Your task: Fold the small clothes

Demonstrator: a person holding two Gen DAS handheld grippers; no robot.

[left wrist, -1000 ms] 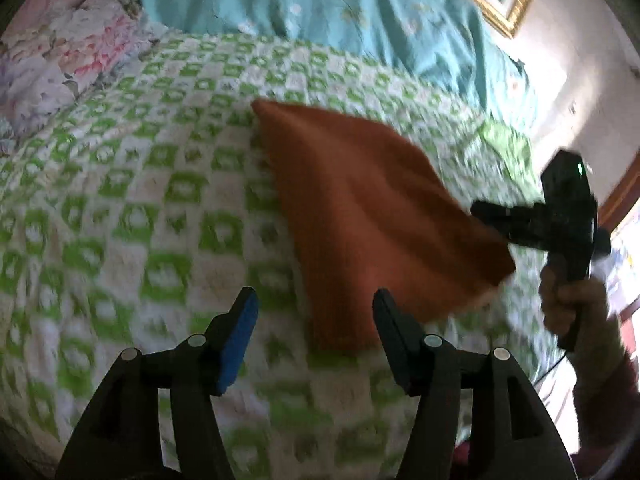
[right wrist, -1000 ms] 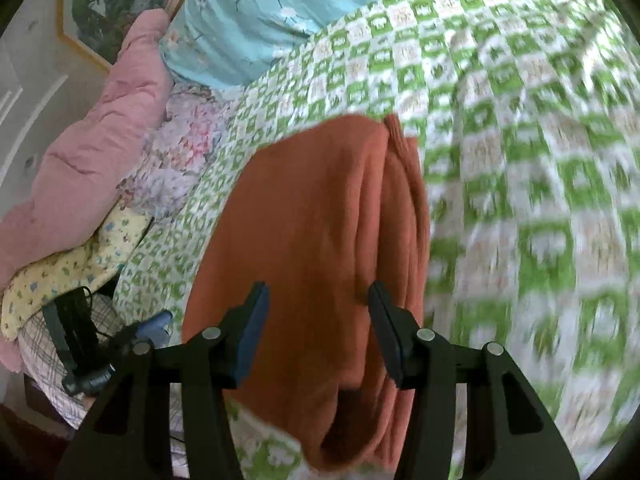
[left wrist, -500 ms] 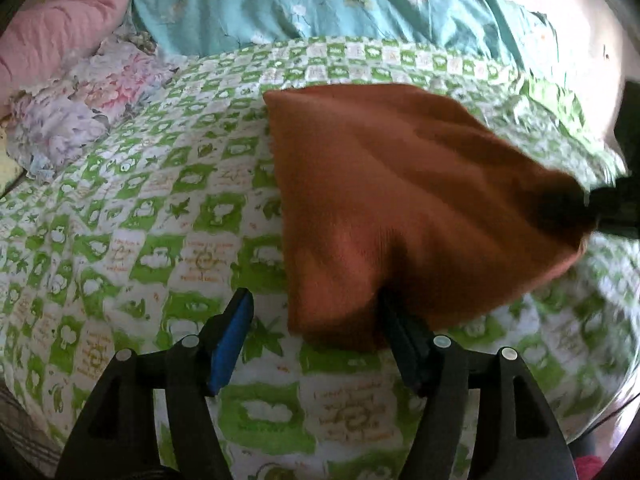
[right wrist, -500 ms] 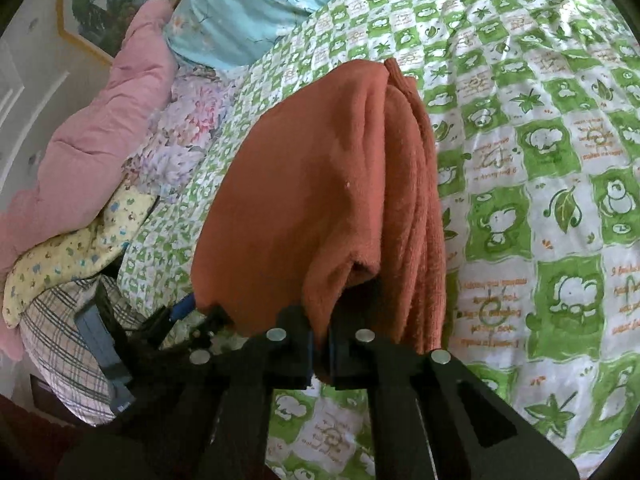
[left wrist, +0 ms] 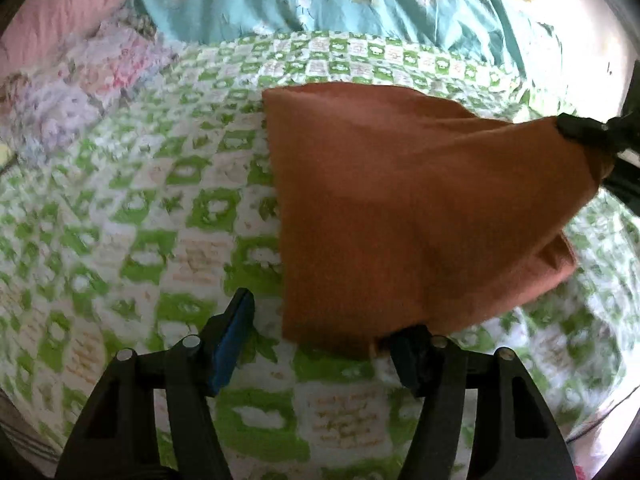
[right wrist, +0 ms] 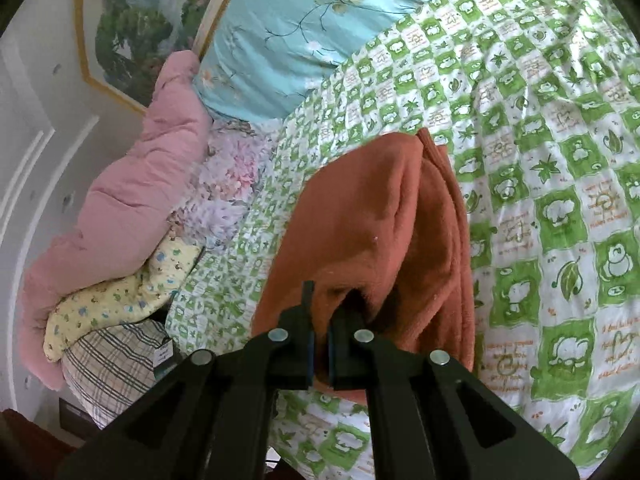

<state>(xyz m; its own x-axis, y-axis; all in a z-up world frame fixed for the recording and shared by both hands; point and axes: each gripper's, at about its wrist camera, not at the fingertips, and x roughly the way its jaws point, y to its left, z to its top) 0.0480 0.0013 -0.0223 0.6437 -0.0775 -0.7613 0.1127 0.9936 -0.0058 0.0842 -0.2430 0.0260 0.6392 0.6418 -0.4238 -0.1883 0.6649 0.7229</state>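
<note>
One fuzzy rust-orange cloth (right wrist: 384, 216) – pinched by the right tongs (right wrist: 320, 344).

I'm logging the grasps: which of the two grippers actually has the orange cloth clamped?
The right gripper: its fingers are shut on a corner of the orange cloth. The left gripper is open, the cloth's near corner only reaching between its fingers.

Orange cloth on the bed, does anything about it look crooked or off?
Yes. The orange cloth sits skewed: the right gripper pinches one corner up off the green checked bedspread, while the open left gripper grips nothing.
</note>
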